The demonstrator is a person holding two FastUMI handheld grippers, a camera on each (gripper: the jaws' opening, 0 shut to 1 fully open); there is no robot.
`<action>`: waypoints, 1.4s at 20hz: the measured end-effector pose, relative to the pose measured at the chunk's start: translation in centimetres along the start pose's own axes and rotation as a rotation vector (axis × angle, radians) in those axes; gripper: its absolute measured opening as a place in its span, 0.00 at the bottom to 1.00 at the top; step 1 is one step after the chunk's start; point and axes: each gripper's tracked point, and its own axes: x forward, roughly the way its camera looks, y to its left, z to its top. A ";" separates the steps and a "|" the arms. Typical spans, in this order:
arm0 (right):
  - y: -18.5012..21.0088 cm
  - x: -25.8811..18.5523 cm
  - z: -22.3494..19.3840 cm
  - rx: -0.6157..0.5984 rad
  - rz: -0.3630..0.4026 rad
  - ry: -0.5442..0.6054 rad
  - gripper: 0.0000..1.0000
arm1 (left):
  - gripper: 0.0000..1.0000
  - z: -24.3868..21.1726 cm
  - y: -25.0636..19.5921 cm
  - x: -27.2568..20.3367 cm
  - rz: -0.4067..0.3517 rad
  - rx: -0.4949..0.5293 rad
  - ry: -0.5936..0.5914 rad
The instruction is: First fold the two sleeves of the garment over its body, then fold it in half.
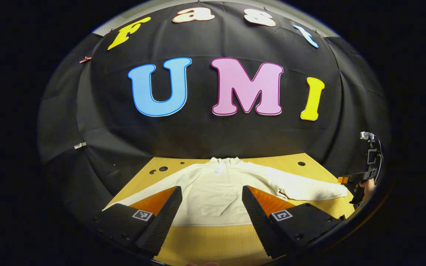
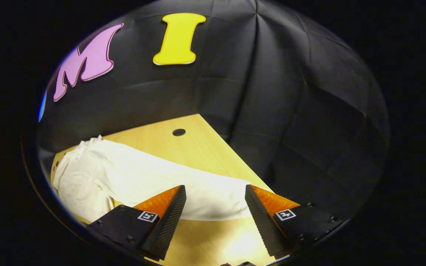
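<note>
- Lay flat on the wooden table (image 1: 213, 240) — cream garment (image 1: 213, 195), collar toward the booth wall, both sleeves spread outward, neither folded.
- Hovered over the hem — left gripper (image 1: 212, 194), jaws wide, holding nothing.
- Hung above the right sleeve (image 2: 183, 184) near its cuff: right gripper (image 2: 215, 192), spread wide, empty.

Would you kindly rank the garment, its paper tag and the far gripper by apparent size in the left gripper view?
1. Garment, largest.
2. Right gripper, smaller, though farther off.
3. Paper tag, smallest.
</note>
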 end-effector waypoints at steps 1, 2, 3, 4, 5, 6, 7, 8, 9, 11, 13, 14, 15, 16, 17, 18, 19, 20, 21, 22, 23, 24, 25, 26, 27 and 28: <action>-0.4 0.6 -0.5 0.013 -0.010 0.021 0.98 | 1.00 -0.3 -0.4 0.3 -0.002 0.004 0.008; -0.7 1.6 -0.9 0.030 -0.016 0.041 0.98 | 1.00 -0.4 -0.7 0.5 -0.005 0.006 0.018; -1.6 2.6 -1.2 0.031 -0.033 0.055 0.97 | 1.00 -0.7 -1.0 0.8 -0.003 0.006 0.032; -2.8 3.5 -1.4 0.025 -0.058 0.066 0.97 | 1.00 -0.8 -1.3 0.8 -0.002 -0.001 0.050; -3.5 4.3 -1.5 0.022 -0.066 0.076 0.98 | 1.00 -1.0 -1.7 1.0 -0.008 -0.012 0.061; -4.2 5.1 -1.9 0.017 -0.067 0.093 0.98 | 1.00 -1.1 -2.3 1.1 -0.020 -0.023 0.067; -4.7 5.8 -2.5 0.009 -0.071 0.122 0.98 | 1.00 -1.2 -2.9 1.1 -0.028 -0.028 0.072; -5.1 6.4 -3.4 0.012 -0.069 0.154 0.98 | 1.00 -1.4 -3.2 1.3 -0.030 -0.028 0.082; -5.6 6.9 -4.0 0.023 -0.075 0.181 0.98 | 1.00 -1.8 -3.5 1.4 -0.031 -0.028 0.098; -6.2 7.7 -4.6 0.043 -0.087 0.208 0.98 | 1.00 -1.8 -4.1 1.6 -0.040 -0.028 0.111; -6.7 8.1 -5.5 0.059 -0.100 0.235 0.98 | 1.00 -1.2 -4.8 1.8 -0.053 -0.018 0.101; -6.7 8.4 -6.1 0.072 -0.096 0.260 0.98 | 1.00 -1.1 -5.0 1.9 -0.056 -0.012 0.098; -6.6 8.5 -6.6 0.092 -0.082 0.281 0.98 | 1.00 -1.1 -5.2 2.1 -0.056 -0.010 0.098; -6.8 8.6 -6.4 0.115 -0.081 0.271 0.98 | 1.00 -1.1 -5.3 2.2 -0.057 -0.013 0.101; -6.9 8.5 -6.7 0.130 -0.074 0.283 0.96 | 1.00 -1.2 -5.4 2.4 -0.059 -0.019 0.104; -6.9 8.4 -6.4 0.135 -0.075 0.275 0.96 | 1.00 -1.1 -5.4 2.4 -0.055 -0.024 0.104; -6.6 8.3 -6.6 0.127 -0.071 0.280 0.97 | 1.00 -1.2 -5.3 2.5 -0.054 -0.029 0.104; -6.6 8.4 -6.4 0.117 -0.072 0.266 0.96 | 1.00 -1.2 -5.3 2.5 -0.052 -0.035 0.106; -6.3 8.6 -6.5 0.114 -0.057 0.259 0.97 | 1.00 -1.3 -5.3 2.6 -0.050 -0.040 0.106; -6.0 8.6 -6.4 0.094 -0.049 0.247 0.96 | 1.00 -1.2 -5.3 2.6 -0.049 -0.044 0.105; -5.4 8.8 -6.5 0.077 -0.029 0.240 0.83 | 1.00 -1.3 -5.3 2.6 -0.049 -0.045 0.106; -4.9 8.9 -6.4 0.054 -0.023 0.231 0.78 | 1.00 -1.2 -5.3 2.7 -0.048 -0.044 0.106; -4.3 9.0 -6.2 0.041 -0.006 0.222 0.56 | 1.00 -1.2 -5.3 2.7 -0.048 -0.043 0.107; -3.7 8.9 -6.1 0.022 -0.008 0.209 0.51 | 1.00 -1.1 -5.2 2.7 -0.046 -0.043 0.107; -3.1 8.8 -6.0 -0.003 -0.009 0.195 0.36 | 1.00 -1.1 -5.1 2.7 -0.043 -0.046 0.105; -3.0 8.9 -6.1 -0.041 -0.029 0.188 0.23 | 1.00 -0.9 -5.0 2.8 -0.042 -0.050 0.105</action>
